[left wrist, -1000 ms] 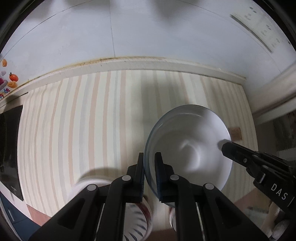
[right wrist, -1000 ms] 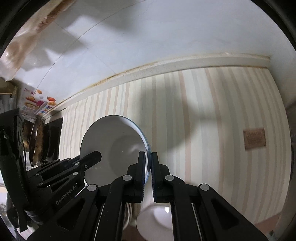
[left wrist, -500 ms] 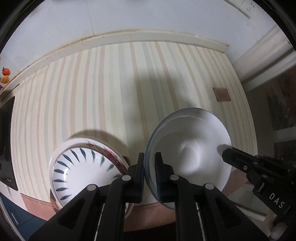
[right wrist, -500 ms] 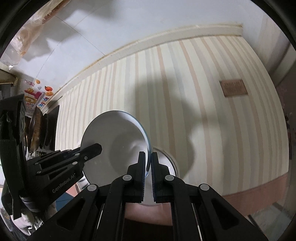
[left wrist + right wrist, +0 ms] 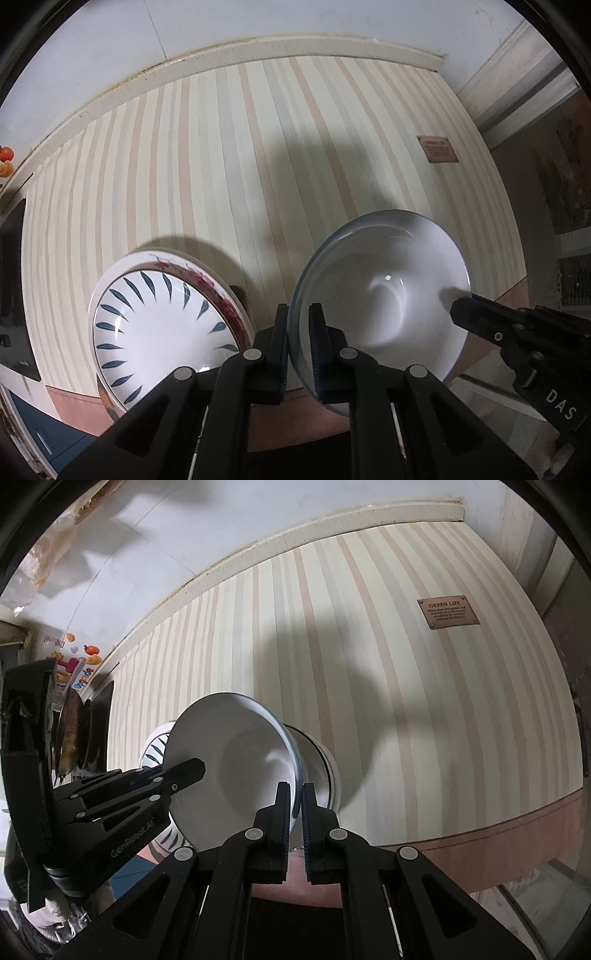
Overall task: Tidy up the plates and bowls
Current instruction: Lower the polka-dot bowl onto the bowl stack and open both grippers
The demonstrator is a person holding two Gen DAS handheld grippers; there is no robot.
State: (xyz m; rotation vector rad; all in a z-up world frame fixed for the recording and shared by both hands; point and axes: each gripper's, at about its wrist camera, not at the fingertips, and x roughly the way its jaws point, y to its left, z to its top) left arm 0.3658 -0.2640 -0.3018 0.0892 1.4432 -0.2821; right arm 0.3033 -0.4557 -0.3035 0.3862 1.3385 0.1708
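- Left gripper: jaws clamped on the near-left rim of the white bowl, rim pinched between the pads.
- Right gripper: jaws clenched on the opposite rim of the same bowl; in the left wrist view its fingertips sit on the bowl's right edge.
- So both grippers hold one bowl, one per side. The bowl is plain white inside with a bluish-grey rim and is tilted, not level.
- The bowl is off the surface, above the striped mat, close to the mat's near edge.
- In the right wrist view, a second white dish sits right under/behind the held bowl. Cannot tell whether the two touch.
- Patterned plate: white with dark blue leaf marks around the well and a red floral band on the outer rim. It lies on the mat just left of the held bowl and partly overhangs the mat's near edge. Looks like more than one piece stacked; the count is unclear.
- In the right wrist view, a sliver of that plate shows behind the bowl's left side.
- Mat: cream/peach/grey stripes, small brown label reading "GREEN LIFE" at far right.
- White wall runs behind the mat.
- Colourful stickers on the wall at far left.
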